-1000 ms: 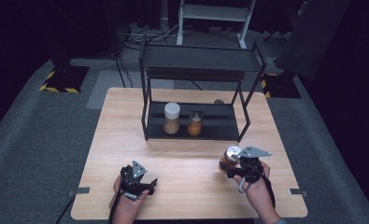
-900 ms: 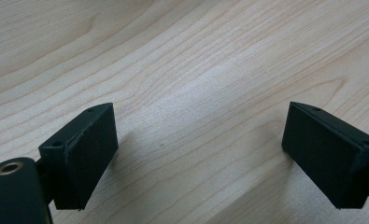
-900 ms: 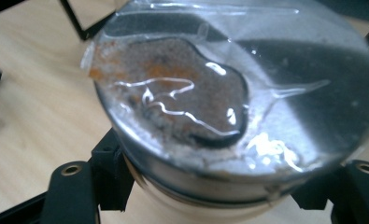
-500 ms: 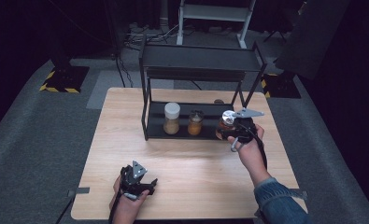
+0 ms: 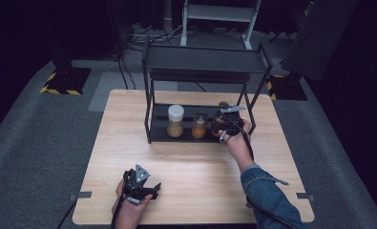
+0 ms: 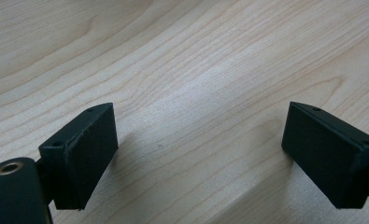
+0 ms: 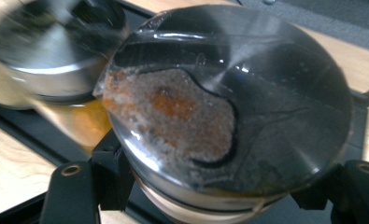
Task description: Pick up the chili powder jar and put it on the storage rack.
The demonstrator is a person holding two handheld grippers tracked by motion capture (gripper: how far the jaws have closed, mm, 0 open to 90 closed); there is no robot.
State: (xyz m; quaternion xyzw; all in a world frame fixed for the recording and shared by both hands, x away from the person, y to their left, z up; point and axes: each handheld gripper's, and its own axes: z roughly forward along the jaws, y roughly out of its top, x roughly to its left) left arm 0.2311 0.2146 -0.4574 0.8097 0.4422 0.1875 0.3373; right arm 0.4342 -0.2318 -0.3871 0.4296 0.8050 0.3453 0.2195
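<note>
My right gripper is shut on a small spice jar with a shiny metal lid that carries a reddish-brown smear. It holds the jar at the lower shelf of the black metal rack, right of an amber jar with a metal lid. A taller jar with a white cap stands further left on that shelf. Near the table's front edge, my left gripper rests low over bare wood, jaws wide apart with nothing between them.
The rack stands at the back middle of the light wooden table. Its right legs are close to my right hand. A metal frame stands on the dark floor behind the table.
My right hand has carried the jar from the table's right front up to the rack's lower shelf, beside the amber jar. The left gripper has stayed where it was.
</note>
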